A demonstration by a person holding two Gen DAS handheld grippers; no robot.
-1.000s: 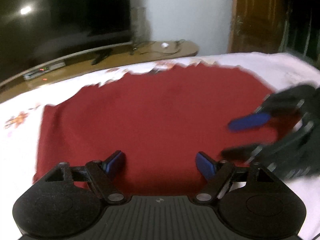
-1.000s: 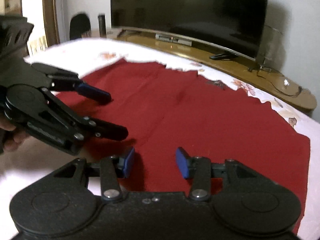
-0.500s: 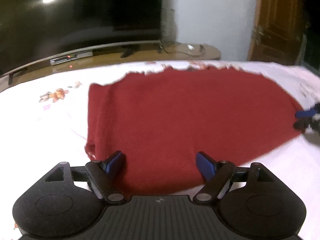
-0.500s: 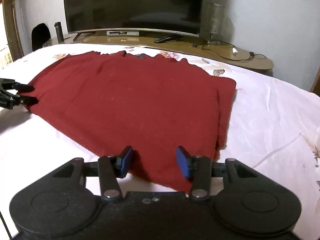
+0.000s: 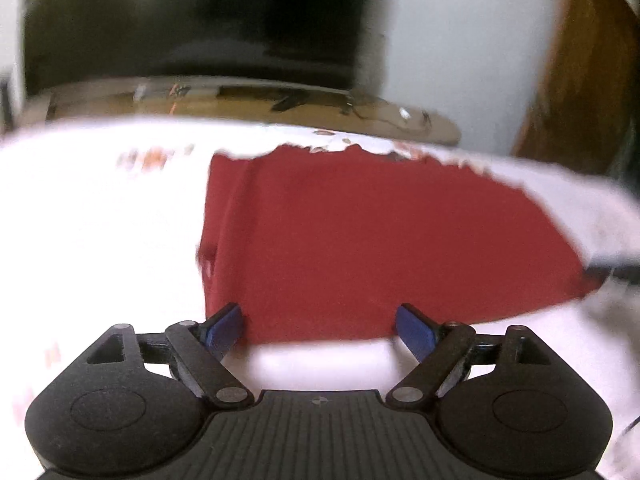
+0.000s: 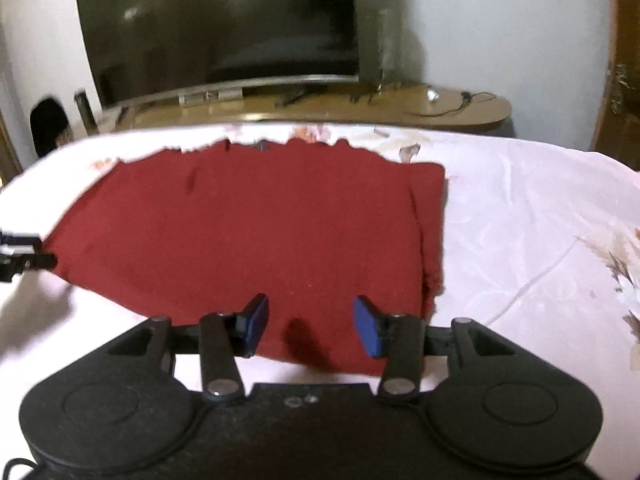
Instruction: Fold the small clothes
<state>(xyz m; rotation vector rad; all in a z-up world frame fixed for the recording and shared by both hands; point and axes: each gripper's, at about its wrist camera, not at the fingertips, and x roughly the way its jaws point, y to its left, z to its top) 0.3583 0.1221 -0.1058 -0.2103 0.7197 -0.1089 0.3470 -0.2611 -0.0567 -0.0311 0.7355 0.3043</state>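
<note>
White bedding with a faint flower print (image 6: pixel 520 216) is spread over the whole near surface, and a dark red cloth (image 6: pixel 248 236) is laid flat upon it. Nearest in the right wrist view, the right gripper (image 6: pixel 311 326) is seen with its blue pads held wide apart, nothing between them, poised over the near edge of the cloth close to its right-hand corner; a small shadow is cast on the fabric between the pads. In the left wrist view, which is blurred, the left gripper (image 5: pixel 319 330) is likewise spread wide and empty, its pads set at the near edge of the cloth (image 5: pixel 360 248) by the left-hand corner, with white bedding (image 5: pixel 100 240) showing under the gap. A folded strip along the cloth's side is seen in both views. At the far right of the left view only a dark smear is made out where the other tool lies beside the cloth; in the right view the tips of the left gripper are seen more clearly at the left border, just beside the cloth's corner. Beyond the bed, a wooden shelf (image 6: pixel 360 108) with cables and small items is shown sharply only in the right view, and a large dark television (image 6: pixel 216 28) stands on it. A brown wooden door (image 5: pixel 580 80) is seen best in the left view.
</note>
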